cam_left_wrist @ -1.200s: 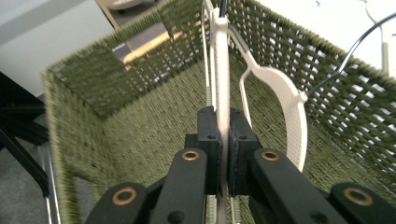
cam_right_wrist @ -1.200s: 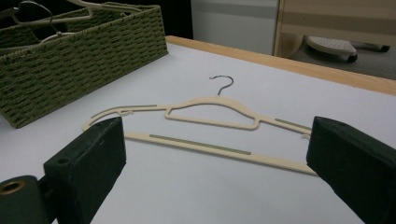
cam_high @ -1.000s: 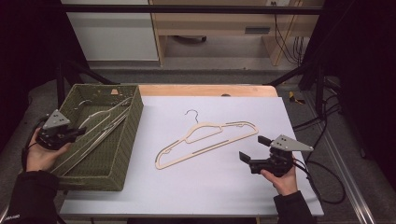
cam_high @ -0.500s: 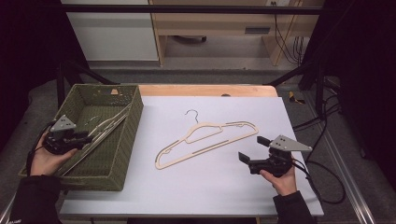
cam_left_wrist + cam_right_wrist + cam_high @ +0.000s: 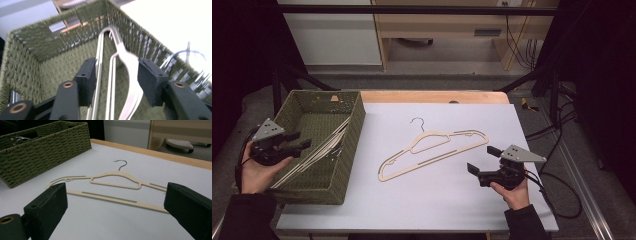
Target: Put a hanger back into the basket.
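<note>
While your left gripper (image 5: 299, 141) hangs inside the basket (image 5: 354, 130), its jaws stand apart with the hangers (image 5: 125, 75) running up between them, and the blur hides whether either pad touches. Those hangers are pale, thin and curved, leaning against the basket's far wall. The basket is olive, woven and box-shaped, sitting at the left edge of the table (image 5: 442, 200). Your right gripper (image 5: 480, 159) is spread wide and holds nothing. Just ahead of its jaws a cream hanger (image 5: 112, 182) lies flat on the smooth white table top, wire hook (image 5: 120, 164) pointing away from you, well apart from the basket.
</note>
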{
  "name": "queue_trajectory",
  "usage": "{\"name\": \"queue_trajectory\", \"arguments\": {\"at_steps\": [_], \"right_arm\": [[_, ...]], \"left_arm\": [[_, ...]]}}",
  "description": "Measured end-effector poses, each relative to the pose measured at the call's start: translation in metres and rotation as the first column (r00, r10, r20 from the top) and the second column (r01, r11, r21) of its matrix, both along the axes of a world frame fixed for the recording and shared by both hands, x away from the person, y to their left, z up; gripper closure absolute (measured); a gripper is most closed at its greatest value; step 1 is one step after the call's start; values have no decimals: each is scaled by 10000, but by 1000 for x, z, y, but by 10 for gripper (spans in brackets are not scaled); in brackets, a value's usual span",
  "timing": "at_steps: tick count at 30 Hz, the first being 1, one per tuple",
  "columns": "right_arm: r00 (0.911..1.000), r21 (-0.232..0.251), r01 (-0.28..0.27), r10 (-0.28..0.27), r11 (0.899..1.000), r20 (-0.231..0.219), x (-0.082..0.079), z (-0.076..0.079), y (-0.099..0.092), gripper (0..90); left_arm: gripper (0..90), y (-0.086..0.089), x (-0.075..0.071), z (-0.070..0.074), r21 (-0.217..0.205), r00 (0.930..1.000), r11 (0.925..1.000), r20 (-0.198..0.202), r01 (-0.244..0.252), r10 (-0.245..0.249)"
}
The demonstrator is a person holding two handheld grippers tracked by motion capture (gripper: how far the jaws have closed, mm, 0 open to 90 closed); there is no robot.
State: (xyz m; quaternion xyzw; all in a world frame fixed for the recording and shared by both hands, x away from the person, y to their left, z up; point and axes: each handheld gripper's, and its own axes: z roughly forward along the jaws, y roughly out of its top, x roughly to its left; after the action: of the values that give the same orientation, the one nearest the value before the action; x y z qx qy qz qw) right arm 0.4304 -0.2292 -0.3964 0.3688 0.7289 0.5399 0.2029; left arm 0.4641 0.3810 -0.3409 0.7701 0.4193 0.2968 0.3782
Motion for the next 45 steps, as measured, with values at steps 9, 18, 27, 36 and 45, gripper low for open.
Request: {"name": "queue_trajectory", "arguments": {"at_steps": [9, 18, 27, 36, 45], "right_arm": [[10000, 106, 0, 1, 9999, -91, 0, 0, 1, 55], [10000, 104, 23, -22, 9999, -72, 1, 0, 1, 54], [9999, 46, 21, -21, 10000, -114, 2, -2, 2, 52], [9999, 75, 15, -14, 10000, -151, 2, -3, 4, 52], [9998, 35, -12, 13, 10000, -188, 4, -5, 3, 54]], "left_arm": [[293, -45, -20, 24, -1067, 9884, 9900, 1302, 922, -780], [153, -98, -20, 22, -1387, 9725, 9704, 1519, 1976, -1763], [125, -145, -7, 5, -1656, 9650, 9532, 1139, 2529, -2363], [125, -186, 13, -19, -1584, 9575, 9443, 443, 2884, -2849], [153, -214, 43, -53, -1197, 9527, 9500, -639, 2882, -2971]]}}
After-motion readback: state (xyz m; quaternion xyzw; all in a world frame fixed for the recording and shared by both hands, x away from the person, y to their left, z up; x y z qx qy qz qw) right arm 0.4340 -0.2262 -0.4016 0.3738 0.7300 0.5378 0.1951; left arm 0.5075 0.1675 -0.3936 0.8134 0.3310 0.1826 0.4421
